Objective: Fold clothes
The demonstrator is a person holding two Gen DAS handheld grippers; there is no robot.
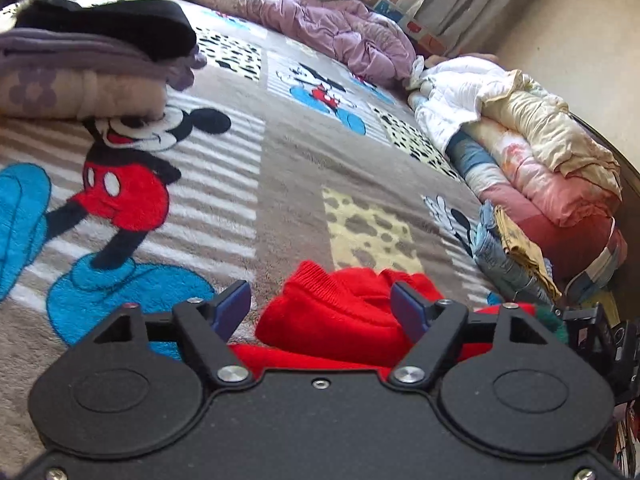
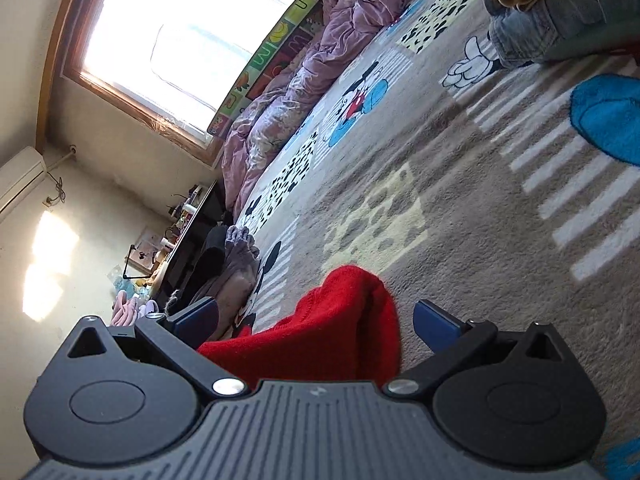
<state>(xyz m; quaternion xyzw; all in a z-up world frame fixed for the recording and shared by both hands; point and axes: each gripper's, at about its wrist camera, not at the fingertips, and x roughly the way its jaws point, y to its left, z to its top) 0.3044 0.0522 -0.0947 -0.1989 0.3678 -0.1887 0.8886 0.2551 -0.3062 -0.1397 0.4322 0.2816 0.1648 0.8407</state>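
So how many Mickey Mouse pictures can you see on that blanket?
3 in the left view: a large Mickey at left below the folded pile, a smaller one farther back mid-blanket, and a partial one by the jeans. More may be hidden under clothes.

matte black left gripper [image 1: 320, 304] with blue pads [image 1: 236, 304], round hinge housings at 7 and 5 o'clock, silver screws. right gripper [image 2: 316, 320] alike, blue pads [image 2: 436, 324], ribbed grey plate at 6 o'clock.
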